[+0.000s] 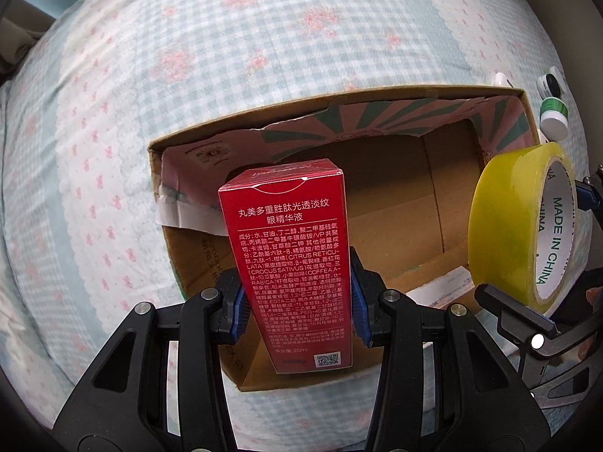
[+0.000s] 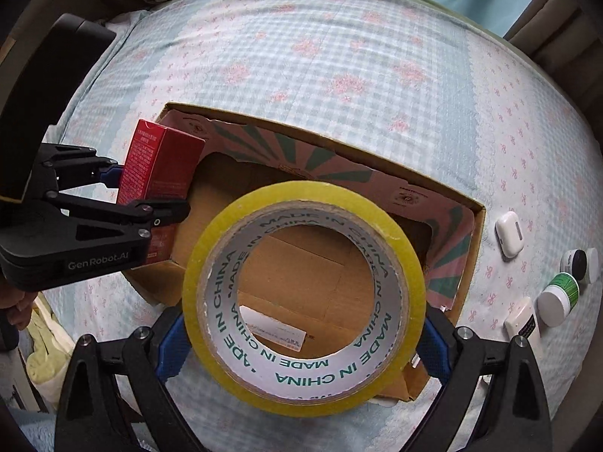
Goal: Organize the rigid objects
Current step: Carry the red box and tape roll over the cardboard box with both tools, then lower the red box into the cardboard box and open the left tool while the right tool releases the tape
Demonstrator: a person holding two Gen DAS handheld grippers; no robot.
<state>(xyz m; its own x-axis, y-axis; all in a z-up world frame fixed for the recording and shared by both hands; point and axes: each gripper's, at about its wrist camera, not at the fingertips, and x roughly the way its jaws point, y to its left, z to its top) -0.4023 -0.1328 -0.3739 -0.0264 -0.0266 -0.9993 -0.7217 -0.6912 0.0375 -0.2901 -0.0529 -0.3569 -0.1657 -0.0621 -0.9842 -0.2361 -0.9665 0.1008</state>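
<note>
My left gripper (image 1: 297, 301) is shut on a tall red carton (image 1: 288, 260) printed with white Chinese text, held upright over the near left part of an open cardboard box (image 1: 395, 226). My right gripper (image 2: 301, 335) is shut on a yellow tape roll (image 2: 303, 297), held on edge above the box (image 2: 467, 263). The tape roll also shows in the left wrist view (image 1: 524, 222), and the red carton (image 2: 162, 173) with the left gripper (image 2: 150, 192) shows in the right wrist view. The box holds only a white label on its floor.
The box lies on a bed with a blue-checked, pink-flowered cover (image 2: 339, 67). Right of the box lie a white earbud case (image 2: 509, 234), a green-and-white jar (image 2: 557, 295), a black-and-white jar (image 2: 578, 263) and a small white adapter (image 2: 522, 320).
</note>
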